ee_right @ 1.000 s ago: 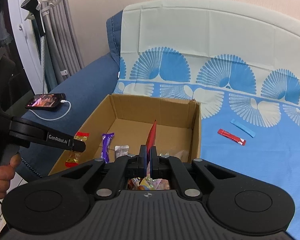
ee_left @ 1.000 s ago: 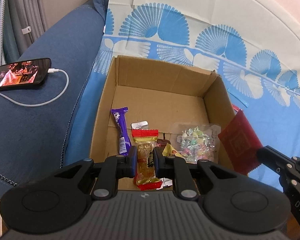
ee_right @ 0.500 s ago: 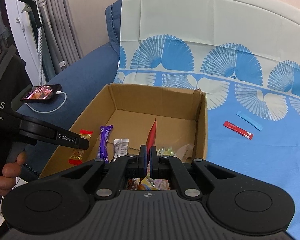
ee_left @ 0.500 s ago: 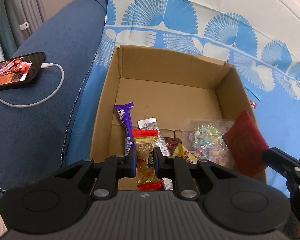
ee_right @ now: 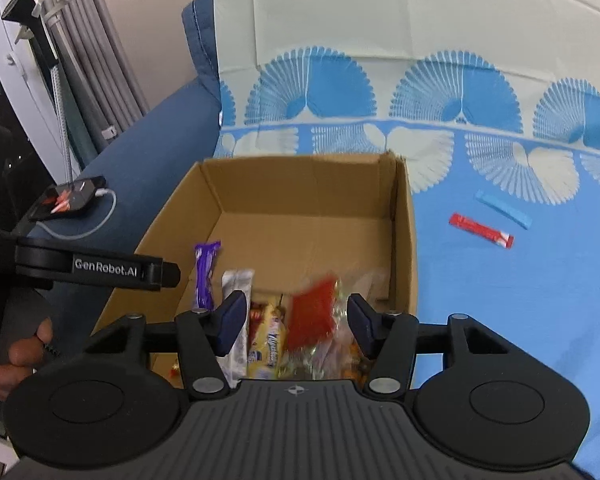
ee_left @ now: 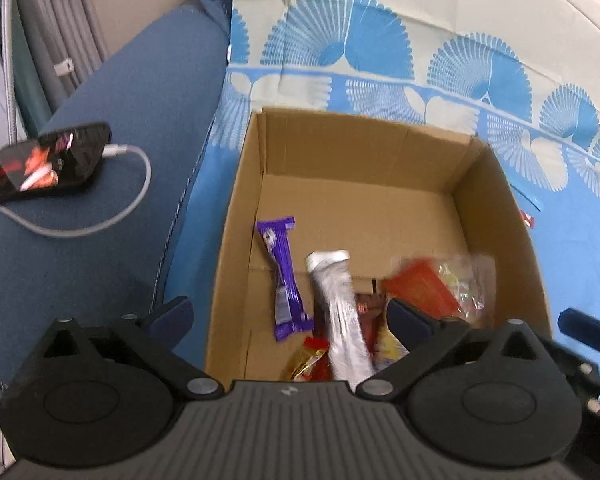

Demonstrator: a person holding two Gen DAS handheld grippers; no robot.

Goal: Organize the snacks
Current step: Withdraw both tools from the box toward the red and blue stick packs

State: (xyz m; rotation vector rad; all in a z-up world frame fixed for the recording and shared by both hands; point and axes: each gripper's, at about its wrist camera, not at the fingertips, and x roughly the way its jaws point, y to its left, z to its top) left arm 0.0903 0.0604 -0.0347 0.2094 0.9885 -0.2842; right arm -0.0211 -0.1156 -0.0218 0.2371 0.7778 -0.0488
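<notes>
My left gripper (ee_left: 290, 314) hangs over the near end of the cardboard box (ee_left: 240, 216). Its jaws are opening wide with nothing between them. The red-and-yellow candy (ee_left: 310, 360) lies below it by the box's near wall. My right gripper (ee_right: 296, 318) is also over the box, its jaws opening. The red packet (ee_right: 312, 312) shows blurred between them, free of both pads, over a clear bag of sweets (ee_left: 466, 280). A purple bar (ee_left: 284, 276) and a silver packet (ee_left: 336, 308) lie on the box floor.
A red stick (ee_right: 480, 230) and a blue stick (ee_right: 502, 208) lie on the blue patterned cloth right of the box. A phone (ee_left: 48, 164) with a white cable rests on the dark blue armrest at the left. A hand (ee_right: 20, 356) holds the left gripper.
Both grippers were shut, the left on the red-and-yellow candy, the right on the red packet. Both have opened, and the candy and packet have dropped into the box.
</notes>
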